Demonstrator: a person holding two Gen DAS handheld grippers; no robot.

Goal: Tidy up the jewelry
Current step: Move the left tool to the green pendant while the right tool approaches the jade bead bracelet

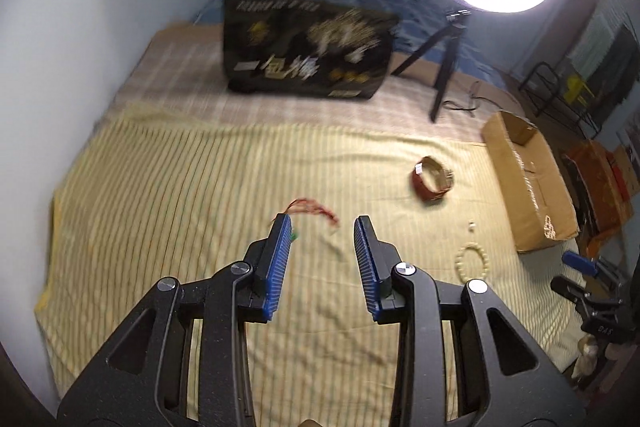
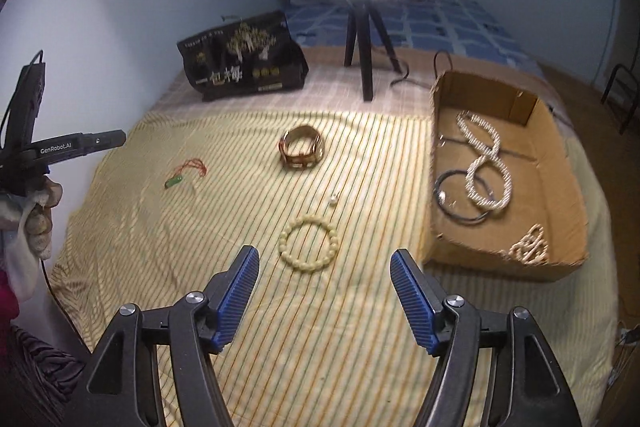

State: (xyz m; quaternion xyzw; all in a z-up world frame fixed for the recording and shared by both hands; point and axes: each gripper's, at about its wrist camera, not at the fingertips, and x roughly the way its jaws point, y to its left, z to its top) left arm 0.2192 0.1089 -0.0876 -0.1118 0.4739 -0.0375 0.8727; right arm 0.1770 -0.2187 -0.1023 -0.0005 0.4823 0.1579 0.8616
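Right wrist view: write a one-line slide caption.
Open right gripper hovers near a cream bead bracelet on the striped cloth, beside a cardboard box holding sorted jewelry.

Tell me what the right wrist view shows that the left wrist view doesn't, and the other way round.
Only the right wrist view looks into the cardboard box: a pale rope necklace and a dark cord lie inside. Only the left wrist view shows the left gripper, open, above the red cord. Both show the bead bracelet, brown bangle and striped cloth.
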